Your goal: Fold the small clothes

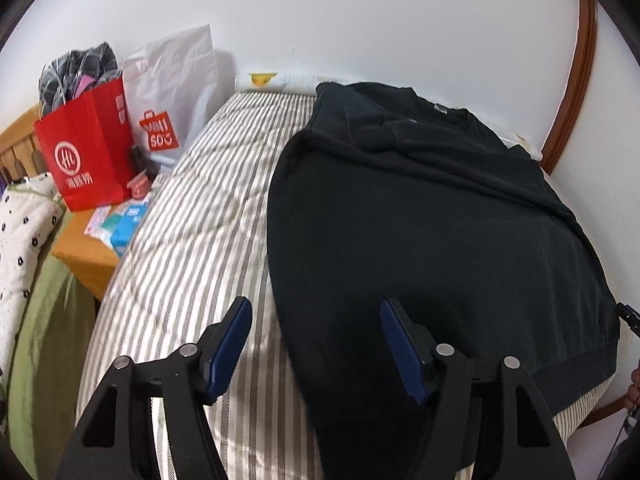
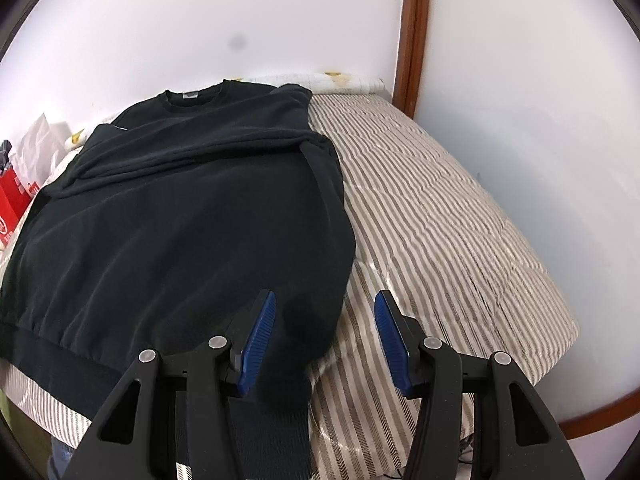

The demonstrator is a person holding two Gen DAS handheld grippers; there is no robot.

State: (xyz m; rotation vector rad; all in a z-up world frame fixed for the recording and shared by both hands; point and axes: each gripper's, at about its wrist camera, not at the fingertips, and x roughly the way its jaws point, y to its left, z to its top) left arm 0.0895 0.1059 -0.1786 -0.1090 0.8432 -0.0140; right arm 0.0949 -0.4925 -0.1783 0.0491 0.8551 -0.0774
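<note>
A black sweatshirt [image 1: 420, 216] lies flat on the striped bed [image 1: 188, 240], collar toward the wall, both sleeves folded across the chest. It also shows in the right wrist view [image 2: 180, 220]. My left gripper [image 1: 316, 312] is open and empty above the sweatshirt's left hem corner. My right gripper [image 2: 325, 306] is open and empty above the right hem corner, its left finger over the cloth and its right finger over the bed [image 2: 440, 220].
A red paper bag [image 1: 90, 148] and a white Miniso bag [image 1: 172, 92] stand on a wooden bedside table [image 1: 86, 256] at the left, with small boxes. A white wall runs behind the bed. A brown wooden frame [image 2: 412, 28] stands at the right.
</note>
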